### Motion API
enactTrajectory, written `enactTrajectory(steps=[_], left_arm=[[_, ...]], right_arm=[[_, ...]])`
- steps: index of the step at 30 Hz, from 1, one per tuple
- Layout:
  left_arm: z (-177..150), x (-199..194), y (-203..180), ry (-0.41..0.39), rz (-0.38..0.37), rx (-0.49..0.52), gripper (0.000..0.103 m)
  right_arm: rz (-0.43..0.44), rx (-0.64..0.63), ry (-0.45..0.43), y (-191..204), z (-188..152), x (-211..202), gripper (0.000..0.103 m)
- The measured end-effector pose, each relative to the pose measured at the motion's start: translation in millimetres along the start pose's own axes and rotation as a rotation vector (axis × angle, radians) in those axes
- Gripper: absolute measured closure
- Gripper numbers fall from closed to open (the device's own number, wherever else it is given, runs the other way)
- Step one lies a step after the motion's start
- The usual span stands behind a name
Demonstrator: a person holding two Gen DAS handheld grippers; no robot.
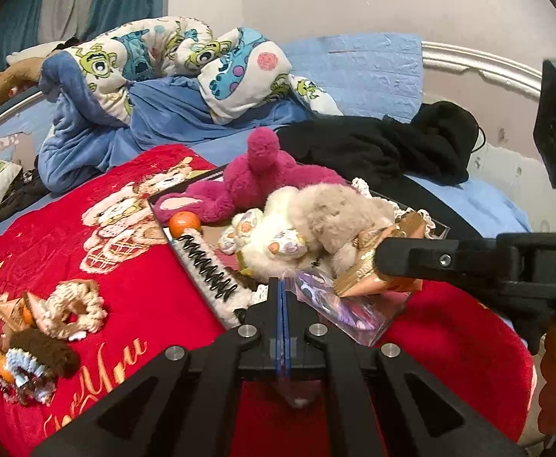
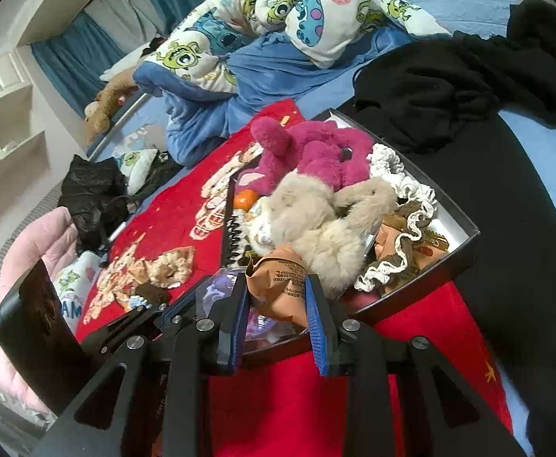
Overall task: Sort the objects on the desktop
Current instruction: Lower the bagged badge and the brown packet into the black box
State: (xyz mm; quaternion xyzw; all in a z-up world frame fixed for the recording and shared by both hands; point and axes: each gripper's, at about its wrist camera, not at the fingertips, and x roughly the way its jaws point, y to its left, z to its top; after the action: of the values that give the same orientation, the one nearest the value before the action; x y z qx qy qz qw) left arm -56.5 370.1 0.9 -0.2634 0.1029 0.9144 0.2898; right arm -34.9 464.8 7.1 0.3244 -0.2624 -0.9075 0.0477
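A black box point(image 2: 464, 245) on a red blanket point(image 1: 133, 228) holds a magenta plush point(image 1: 255, 179), a beige plush point(image 1: 316, 213), an orange point(image 1: 185, 224), a black hair clip point(image 1: 209, 270), lace scrunchies point(image 2: 411, 190) and snack packets. My left gripper point(image 1: 282, 285) is shut on the edge of a clear plastic bag point(image 1: 331, 297) at the box's near corner. My right gripper point(image 2: 278, 285) stands around a tan snack packet point(image 2: 278, 278) at the box's near edge, its jaws parted. It enters the left wrist view point(image 1: 384, 251) from the right.
Loose on the blanket at the left lie a cream scrunchie point(image 1: 74, 310), a brown scrunchie point(image 1: 45, 354), a blue one point(image 1: 26, 373) and small packets point(image 1: 11, 308). A cartoon-print quilt point(image 1: 163, 61) and black clothes point(image 1: 384, 144) lie behind the box. A black bag point(image 2: 91, 194) sits far left.
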Motion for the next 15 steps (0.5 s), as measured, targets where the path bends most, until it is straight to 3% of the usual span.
enactTrajectory(steps=[7, 15], left_arm=[[-1.8, 21.2, 11.8, -0.004, 0.005, 0.001, 0.103], [-12.1, 34.5, 36.5, 0.006, -0.084, -0.119, 0.103]], right_arm=[[-0.044, 0.009, 0.012, 1.1, 6.1, 18.9, 0.075], [-0.141, -0.065, 0.07, 13.9, 4.1, 49.7, 0.076]])
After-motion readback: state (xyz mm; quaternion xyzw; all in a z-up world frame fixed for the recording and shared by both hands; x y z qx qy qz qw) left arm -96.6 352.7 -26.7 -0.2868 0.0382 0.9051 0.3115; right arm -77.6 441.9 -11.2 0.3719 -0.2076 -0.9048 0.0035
